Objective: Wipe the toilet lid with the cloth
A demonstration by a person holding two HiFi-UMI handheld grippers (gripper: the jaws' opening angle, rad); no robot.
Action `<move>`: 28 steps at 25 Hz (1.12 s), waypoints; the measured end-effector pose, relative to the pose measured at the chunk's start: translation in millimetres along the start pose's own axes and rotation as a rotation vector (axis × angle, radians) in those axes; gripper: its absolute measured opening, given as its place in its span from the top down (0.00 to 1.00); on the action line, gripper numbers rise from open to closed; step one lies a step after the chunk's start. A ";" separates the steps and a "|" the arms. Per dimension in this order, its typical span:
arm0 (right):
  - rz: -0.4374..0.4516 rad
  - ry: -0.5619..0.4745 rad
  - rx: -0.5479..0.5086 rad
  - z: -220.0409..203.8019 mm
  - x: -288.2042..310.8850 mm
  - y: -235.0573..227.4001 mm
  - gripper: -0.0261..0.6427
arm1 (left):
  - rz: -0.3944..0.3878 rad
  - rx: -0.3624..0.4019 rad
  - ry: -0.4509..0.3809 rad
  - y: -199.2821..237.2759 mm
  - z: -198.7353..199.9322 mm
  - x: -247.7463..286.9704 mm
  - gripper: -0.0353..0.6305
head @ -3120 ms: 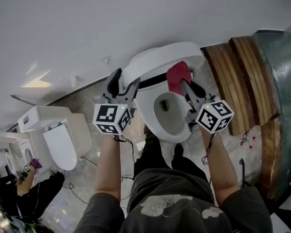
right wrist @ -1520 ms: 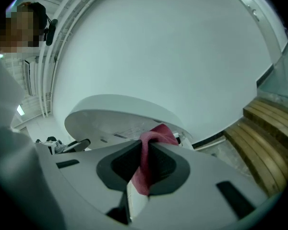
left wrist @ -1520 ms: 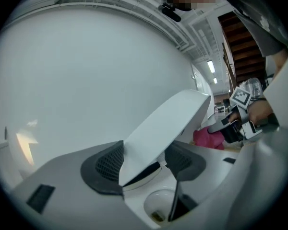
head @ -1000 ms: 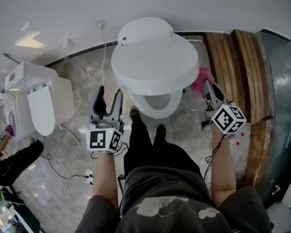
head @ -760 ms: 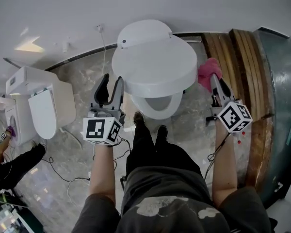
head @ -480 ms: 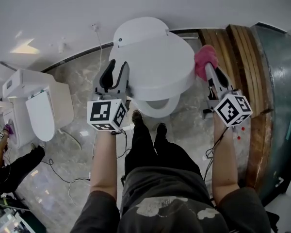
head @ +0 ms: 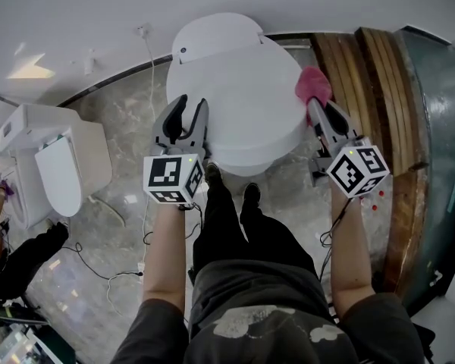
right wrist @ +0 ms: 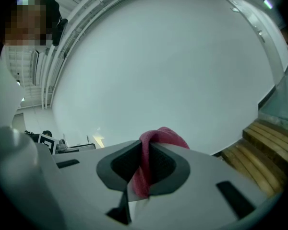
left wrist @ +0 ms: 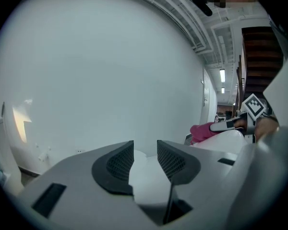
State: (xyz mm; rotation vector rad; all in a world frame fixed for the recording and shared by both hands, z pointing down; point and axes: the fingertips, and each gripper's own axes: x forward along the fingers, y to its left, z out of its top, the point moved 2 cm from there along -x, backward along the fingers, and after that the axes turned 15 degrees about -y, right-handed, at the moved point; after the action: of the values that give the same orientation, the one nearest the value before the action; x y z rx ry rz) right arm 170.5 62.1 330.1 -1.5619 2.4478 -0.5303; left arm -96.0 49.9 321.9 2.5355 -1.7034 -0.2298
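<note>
- Toilet lid (head: 243, 101) lies shut over the bowl, in the upper middle of the head view.
- Pink cloth (head: 313, 84) is bunched at the lid's right edge, clamped tight between the jaws of the right gripper (head: 319, 106).
- Left gripper (head: 190, 106) is at the lid's left edge. Its jaws stand partly apart, with only the white of the toilet showing in the gap and no grip to be seen.
- A second toilet (head: 49, 169) stands at far left, and wooden planks (head: 360, 89) lie at upper right.
</note>
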 end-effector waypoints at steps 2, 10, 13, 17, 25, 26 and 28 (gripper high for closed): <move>-0.001 0.016 0.001 -9.5 -4.0 -2.9 0.90 | -0.003 0.013 0.015 -3.7 -10.0 -6.3 0.69; -0.025 0.152 0.005 -63.3 -25.5 -16.7 0.90 | 0.013 -0.025 0.113 -15.6 -64.4 -33.5 0.69; -0.038 0.191 0.027 -86.9 -36.6 -23.7 0.90 | 0.025 -0.050 0.159 -18.0 -88.9 -44.1 0.69; -0.047 0.240 0.035 -116.5 -49.2 -30.6 0.90 | 0.043 -0.082 0.214 -18.8 -119.1 -56.7 0.69; -0.067 0.334 0.045 -177.1 -67.6 -48.9 0.90 | 0.084 -0.109 0.248 -18.3 -155.9 -69.0 0.69; -0.072 0.345 0.049 -184.6 -69.5 -51.1 0.90 | 0.087 -0.110 0.250 -18.5 -158.6 -70.0 0.69; -0.083 0.364 0.057 -198.5 -72.7 -55.5 0.90 | 0.091 -0.109 0.253 -19.5 -162.4 -71.6 0.69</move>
State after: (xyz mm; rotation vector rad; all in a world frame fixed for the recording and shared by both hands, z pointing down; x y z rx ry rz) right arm 179.4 145.4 532.0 -1.6752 2.5980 -0.9678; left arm -77.6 120.5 484.9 2.2902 -1.6547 0.0049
